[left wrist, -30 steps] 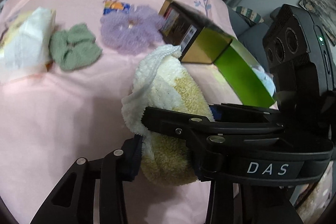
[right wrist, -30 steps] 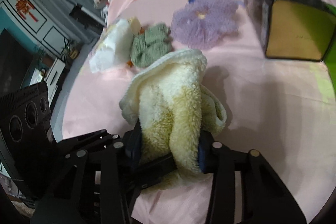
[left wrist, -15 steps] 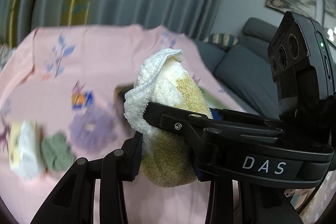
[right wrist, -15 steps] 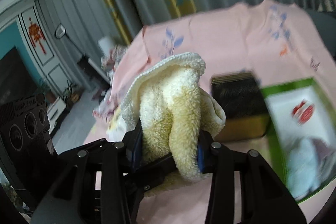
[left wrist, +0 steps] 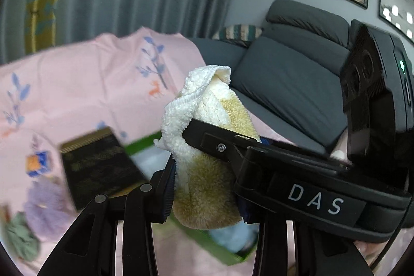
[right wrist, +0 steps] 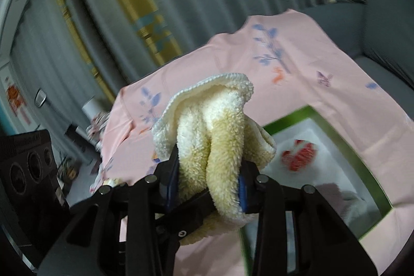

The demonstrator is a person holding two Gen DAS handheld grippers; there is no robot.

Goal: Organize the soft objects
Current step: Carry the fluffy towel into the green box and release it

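**Fluffy towel pinched by both grippers above the green box**

A folded plush towel [left wrist: 207, 159], cream shading to tan with a white ribbed hem, is bunched into thick rolls and held up in the air over the pink floral cloth [left wrist: 77, 84] on the desk. The left gripper [left wrist: 204, 188] is clamped on its lower part. The right gripper [right wrist: 209, 188] also pinches it, its jaws closing further on the pile, blue pads pressed into the fleece. Below lies an open green box [right wrist: 362, 172] lined white, with a red-and-white item [right wrist: 300, 154] inside. "DAS" [left wrist: 315, 198] is printed in white on the right gripper's body. A black-and-gold box [left wrist: 101, 167] stands nearby; its print is blurred.
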